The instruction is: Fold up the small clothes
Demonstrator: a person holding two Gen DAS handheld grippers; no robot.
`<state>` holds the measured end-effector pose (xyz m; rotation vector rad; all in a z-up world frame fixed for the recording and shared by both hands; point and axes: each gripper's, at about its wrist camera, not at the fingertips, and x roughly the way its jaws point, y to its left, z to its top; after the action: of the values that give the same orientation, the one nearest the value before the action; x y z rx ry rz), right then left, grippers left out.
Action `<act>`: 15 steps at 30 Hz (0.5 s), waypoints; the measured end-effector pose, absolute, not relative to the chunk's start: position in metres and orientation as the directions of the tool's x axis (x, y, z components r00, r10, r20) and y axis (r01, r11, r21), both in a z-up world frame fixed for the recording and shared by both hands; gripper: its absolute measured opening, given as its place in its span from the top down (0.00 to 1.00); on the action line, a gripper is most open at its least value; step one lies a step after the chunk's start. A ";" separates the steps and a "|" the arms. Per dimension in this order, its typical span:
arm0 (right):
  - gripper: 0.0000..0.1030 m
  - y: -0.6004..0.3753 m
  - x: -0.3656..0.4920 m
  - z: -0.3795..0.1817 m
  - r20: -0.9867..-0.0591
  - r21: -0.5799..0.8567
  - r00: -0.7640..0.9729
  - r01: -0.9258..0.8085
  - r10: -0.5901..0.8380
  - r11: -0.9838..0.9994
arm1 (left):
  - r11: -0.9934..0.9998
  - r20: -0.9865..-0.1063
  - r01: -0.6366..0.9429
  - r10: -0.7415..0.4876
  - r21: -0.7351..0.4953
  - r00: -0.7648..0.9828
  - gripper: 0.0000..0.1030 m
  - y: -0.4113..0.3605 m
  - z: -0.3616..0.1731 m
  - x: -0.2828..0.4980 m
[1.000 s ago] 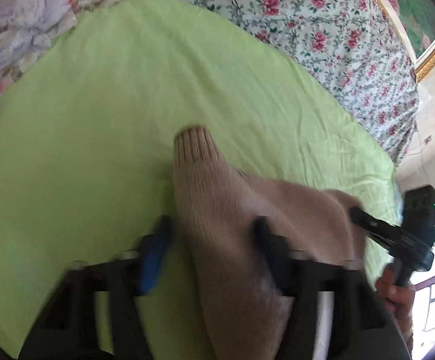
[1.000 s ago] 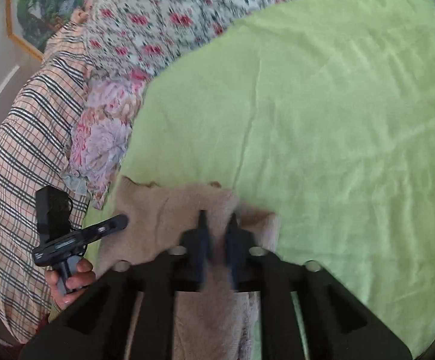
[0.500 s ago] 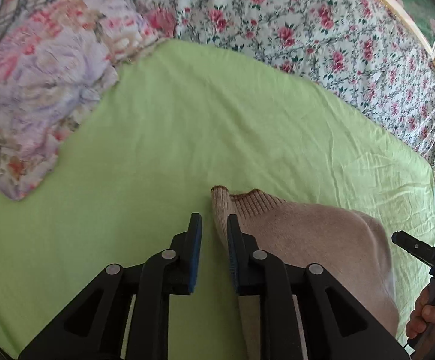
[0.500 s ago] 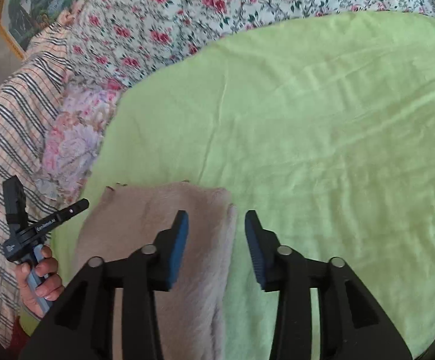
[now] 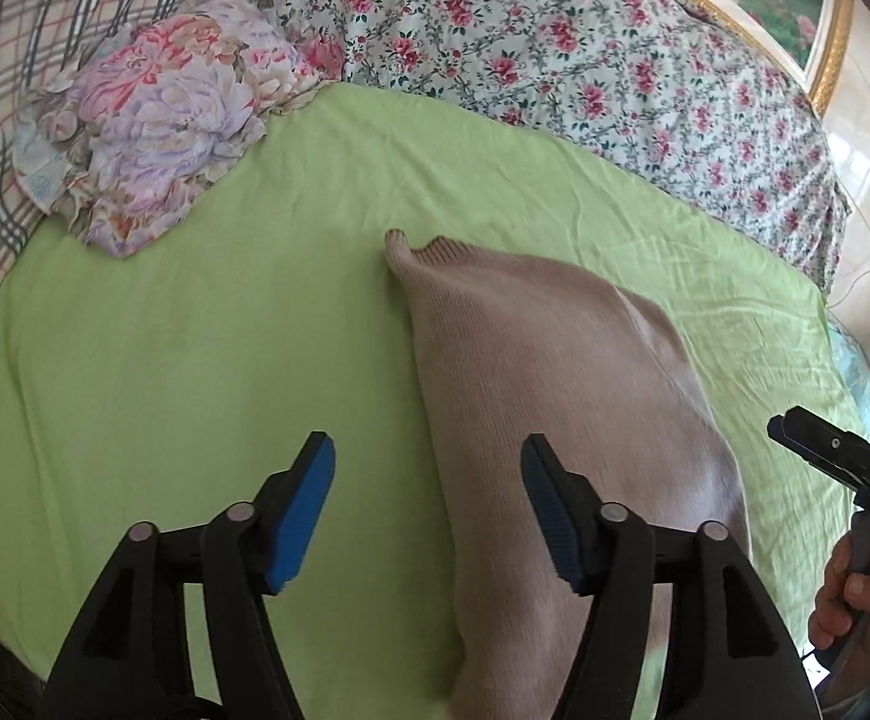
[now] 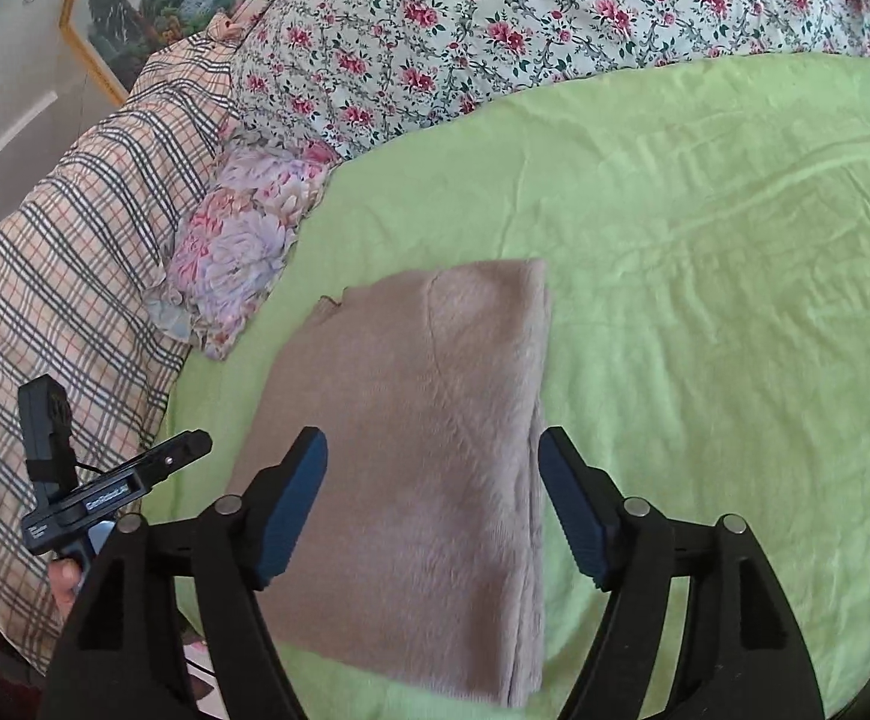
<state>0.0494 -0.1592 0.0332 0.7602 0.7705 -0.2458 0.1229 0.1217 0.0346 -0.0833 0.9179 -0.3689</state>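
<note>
While both grippers hang above the bed with nothing in them, the sweater [image 6: 429,438] lies folded into a narrow upright oblong on the green sheet [image 6: 705,300], toward the near edge of the bed and closer to its pillow end. The left gripper [image 5: 429,510] has its jaws spread wide, one blue pad over bare sheet and the other over the sweater's left side. The right gripper [image 6: 432,504] is equally wide open, straddling the sweater's lower half without touching it.

Judging by the shape, the lengthwise folds are done: the right side shows a doubled edge, and a ribbed corner [image 5: 402,246] sticks out at the far left end. The step in hand looks like the pause between folds. The next move probably calls for taking the far end, or the near end, in both grippers and bringing it across to halve the length, with each jaw closing on all layers so the stack does not slide apart.

There is plenty of bare sheet beyond the sweater and toward the right. On the left, the flowered pillow [image 6: 237,240] and the checked blanket [image 6: 63,276] lie near, so the room there is tighter. The flowered quilt [image 5: 585,54] borders the far edge, well apart.
</note>
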 end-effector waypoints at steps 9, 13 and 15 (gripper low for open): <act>0.19 -0.121 0.031 0.027 -0.747 0.495 0.654 0.427 0.119 0.757 | 0.958 -0.813 0.261 -0.246 -0.120 0.528 0.19 0.121 0.015 0.051; 0.16 -0.106 0.021 0.028 -0.765 0.456 0.635 0.417 0.106 0.786 | 0.961 -0.834 0.261 -0.216 -0.090 0.508 0.18 0.128 0.005 0.035; 0.14 -0.099 0.016 0.027 -0.777 0.433 0.622 0.417 0.097 0.799 | 0.964 -0.836 0.255 -0.198 -0.072 0.511 0.18 0.131 0.003 0.028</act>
<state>0.0160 -0.0992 0.0267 0.6380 0.8950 -0.1984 0.0277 0.1311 0.0032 0.0627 0.9977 -0.2724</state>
